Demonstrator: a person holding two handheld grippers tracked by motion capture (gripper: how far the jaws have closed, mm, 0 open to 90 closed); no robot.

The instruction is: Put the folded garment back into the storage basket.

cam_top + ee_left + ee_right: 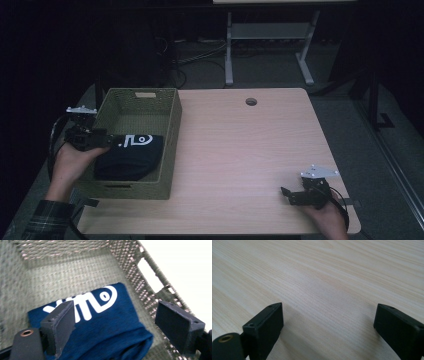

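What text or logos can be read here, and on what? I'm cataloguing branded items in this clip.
White print on the folded navy garment in the woven basket: large rounded strokes ending in a ring, partly covered by the left gripper; not readable as a word.
Small tan tag on the basket's far wall: too small to read.
No other text.

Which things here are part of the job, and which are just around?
In the job:
- folded dark blue cloth with white print, lying in the basket
- woven basket
- left tool, open over the cloth

Just around:
- right tool, open, resting on the table
- desk frame on the floor behind
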